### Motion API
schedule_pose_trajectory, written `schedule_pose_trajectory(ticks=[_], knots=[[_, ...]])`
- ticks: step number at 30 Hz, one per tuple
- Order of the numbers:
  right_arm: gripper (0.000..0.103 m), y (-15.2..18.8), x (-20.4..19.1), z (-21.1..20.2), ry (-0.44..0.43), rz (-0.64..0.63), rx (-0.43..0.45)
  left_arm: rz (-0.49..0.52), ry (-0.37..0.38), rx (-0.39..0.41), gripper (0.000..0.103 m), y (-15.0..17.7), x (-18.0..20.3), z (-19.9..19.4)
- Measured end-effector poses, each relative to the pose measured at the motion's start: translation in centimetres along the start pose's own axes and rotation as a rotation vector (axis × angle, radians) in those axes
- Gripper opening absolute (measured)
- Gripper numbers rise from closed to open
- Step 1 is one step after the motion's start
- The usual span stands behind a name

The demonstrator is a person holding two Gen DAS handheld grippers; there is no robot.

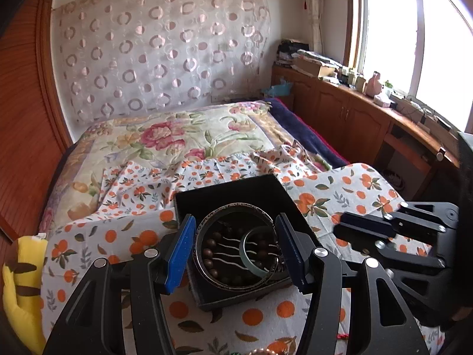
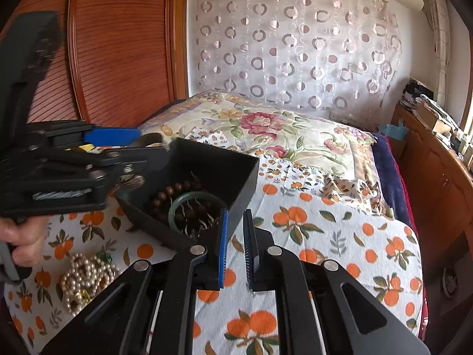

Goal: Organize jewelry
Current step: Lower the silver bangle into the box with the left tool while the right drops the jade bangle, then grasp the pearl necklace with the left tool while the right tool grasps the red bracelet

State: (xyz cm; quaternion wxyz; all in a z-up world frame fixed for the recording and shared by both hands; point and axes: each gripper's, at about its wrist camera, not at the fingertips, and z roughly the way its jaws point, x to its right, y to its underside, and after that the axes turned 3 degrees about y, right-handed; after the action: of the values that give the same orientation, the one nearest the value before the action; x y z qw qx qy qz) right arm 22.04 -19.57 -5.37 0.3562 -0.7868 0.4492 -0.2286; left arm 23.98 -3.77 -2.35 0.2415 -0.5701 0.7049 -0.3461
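Left gripper (image 1: pixel 236 251) stood half open over black box (image 1: pixel 227 186), bangle (image 1: pixel 236 207) between pads, contact unclear. Pearl necklace (image 2: pixel 85 275) lay behind-left of nearly shut, empty right gripper (image 2: pixel 236 248); left hand (image 2: pixel 20 242) nearer.

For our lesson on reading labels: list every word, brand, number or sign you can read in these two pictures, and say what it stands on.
None can be read.
Metal bangle in the black box: engraved marks along its rim, too small and blurred to read.
Clutter on the window ledge: any print there is too small to read.
Cloth, curtain: patterns only, no text.
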Motion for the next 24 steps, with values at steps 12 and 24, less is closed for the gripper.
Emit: schedule_pose_trajectory(ticks=[12,24], knots=[[0.012,1.8,0.2,-1.5,0.011,-0.008,0.005,0.021,-0.006,-0.035,0.055,0.4,1.3,1.9],[0.012,3.5,-0.8,-3.0,-0.008,-0.001,0.008,0.061,-0.006,0.018,0.068,2.9,1.5,-3.5]])
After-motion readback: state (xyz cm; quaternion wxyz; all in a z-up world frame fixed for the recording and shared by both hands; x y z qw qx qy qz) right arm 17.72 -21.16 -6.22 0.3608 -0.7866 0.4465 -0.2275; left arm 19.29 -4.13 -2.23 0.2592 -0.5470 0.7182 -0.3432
